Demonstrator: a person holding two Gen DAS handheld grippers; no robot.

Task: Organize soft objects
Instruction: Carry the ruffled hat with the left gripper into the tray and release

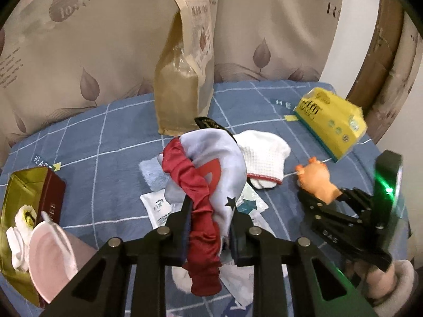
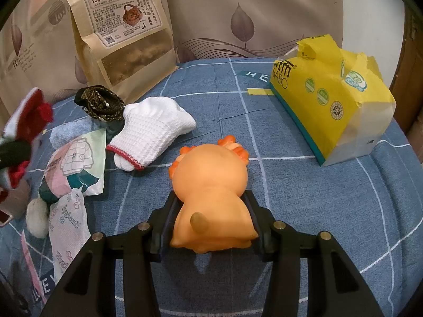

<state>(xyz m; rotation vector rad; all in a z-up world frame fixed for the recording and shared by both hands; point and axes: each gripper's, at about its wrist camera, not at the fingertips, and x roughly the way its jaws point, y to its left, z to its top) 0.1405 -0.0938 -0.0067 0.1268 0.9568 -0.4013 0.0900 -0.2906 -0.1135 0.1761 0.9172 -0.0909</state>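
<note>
My left gripper (image 1: 210, 227) is shut on a red and pale grey cloth item (image 1: 208, 179) and holds it above the blue checked cover (image 1: 105, 137). My right gripper (image 2: 210, 211) is shut on an orange soft toy (image 2: 211, 185), seen from behind; the toy also shows in the left wrist view (image 1: 316, 178). A white knitted glove (image 2: 150, 134) lies left of the toy, also in the left wrist view (image 1: 264, 158). A dark braided strap (image 2: 101, 103) lies behind it. Wet-wipe packets (image 2: 76, 169) lie at the left.
A tall kraft snack bag (image 2: 121, 34) stands at the back against the curtain. A yellow tissue pack (image 2: 335, 97) lies at the right. A gold-lined red box (image 1: 23, 211) with white items and a pink dish (image 1: 50, 259) is at the far left.
</note>
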